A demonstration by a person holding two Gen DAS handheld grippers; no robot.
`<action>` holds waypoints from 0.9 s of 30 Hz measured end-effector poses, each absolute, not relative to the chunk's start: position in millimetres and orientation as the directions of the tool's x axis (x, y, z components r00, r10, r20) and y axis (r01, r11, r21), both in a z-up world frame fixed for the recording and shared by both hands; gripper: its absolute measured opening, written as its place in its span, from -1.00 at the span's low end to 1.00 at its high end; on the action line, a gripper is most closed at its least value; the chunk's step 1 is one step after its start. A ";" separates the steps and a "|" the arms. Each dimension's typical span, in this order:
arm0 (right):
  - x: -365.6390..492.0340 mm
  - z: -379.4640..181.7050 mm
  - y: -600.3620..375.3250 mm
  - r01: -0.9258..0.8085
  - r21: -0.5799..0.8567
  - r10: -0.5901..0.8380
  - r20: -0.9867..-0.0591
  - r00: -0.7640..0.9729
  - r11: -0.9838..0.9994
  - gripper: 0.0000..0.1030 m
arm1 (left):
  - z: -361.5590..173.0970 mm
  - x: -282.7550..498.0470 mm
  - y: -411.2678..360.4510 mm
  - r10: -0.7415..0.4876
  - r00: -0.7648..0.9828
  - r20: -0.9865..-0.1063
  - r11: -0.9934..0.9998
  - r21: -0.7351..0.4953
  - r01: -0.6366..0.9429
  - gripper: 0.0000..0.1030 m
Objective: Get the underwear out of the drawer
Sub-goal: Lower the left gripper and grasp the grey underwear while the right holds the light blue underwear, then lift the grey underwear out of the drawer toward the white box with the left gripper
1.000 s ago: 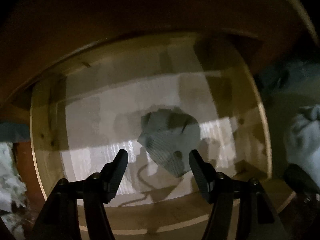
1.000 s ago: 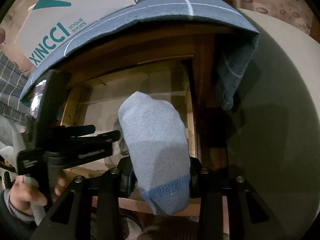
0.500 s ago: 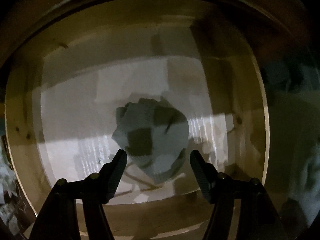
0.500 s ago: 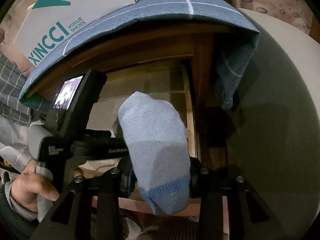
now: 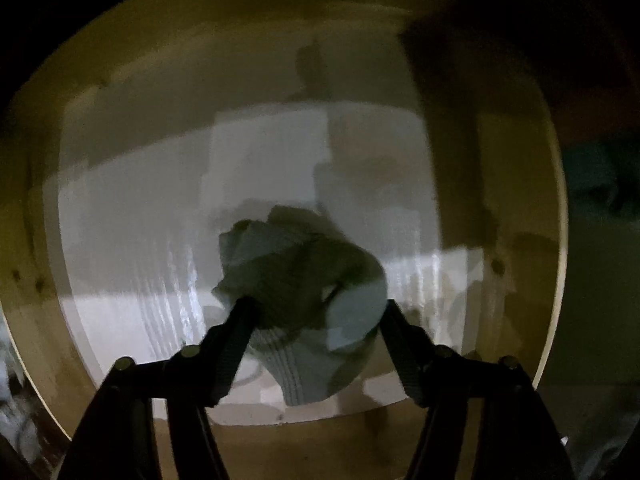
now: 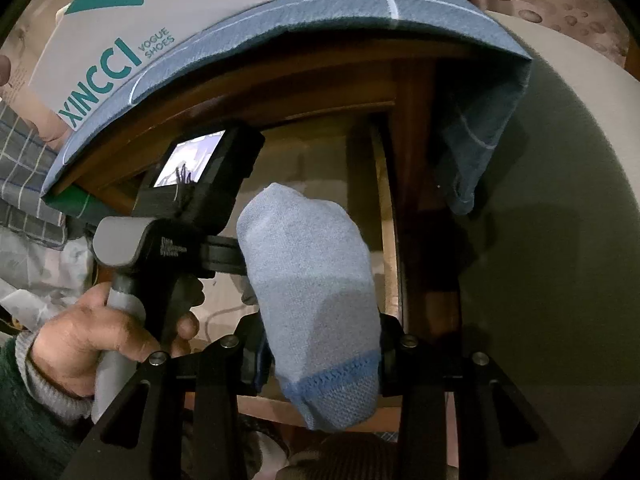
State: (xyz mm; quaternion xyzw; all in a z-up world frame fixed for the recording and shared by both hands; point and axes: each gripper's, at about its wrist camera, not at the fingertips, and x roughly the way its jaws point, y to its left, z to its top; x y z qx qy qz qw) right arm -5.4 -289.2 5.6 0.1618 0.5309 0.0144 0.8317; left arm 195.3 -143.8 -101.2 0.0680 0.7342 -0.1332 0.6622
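A crumpled grey-blue garment lies on the white liner of the open wooden drawer. My left gripper is inside the drawer, open, with a finger on each side of the garment. My right gripper is shut on a light blue sock-like garment with a darker blue band, held up in front of the drawer. The left gripper's body and the hand on it show in the right wrist view.
The wooden drawer front is below the left gripper. A blue checked cloth covers the cabinet top, with a white shoe box on it. A pale grey rounded surface stands to the right.
My left gripper has moved deeper into the drawer, and its open fingers now straddle the crumpled garment. My right gripper has held still with its garment.
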 end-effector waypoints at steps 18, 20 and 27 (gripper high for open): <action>-3.5 4.4 -278.7 0.125 0.268 0.195 -0.888 0.417 0.955 -0.31 | -111.0 159.5 -67.8 -0.054 -0.103 -0.993 0.970 -0.076 0.229 -0.27; -3.1 4.3 -277.8 0.120 0.265 0.195 -0.890 0.413 0.957 -0.31 | -109.8 156.4 -57.4 -0.062 -0.098 -0.993 0.973 -0.082 0.217 -0.28; -0.8 4.2 -271.6 0.104 0.247 0.187 -0.898 0.399 0.963 -0.31 | -96.3 146.3 -45.7 -0.051 -0.057 -0.997 0.973 -0.062 0.223 -0.29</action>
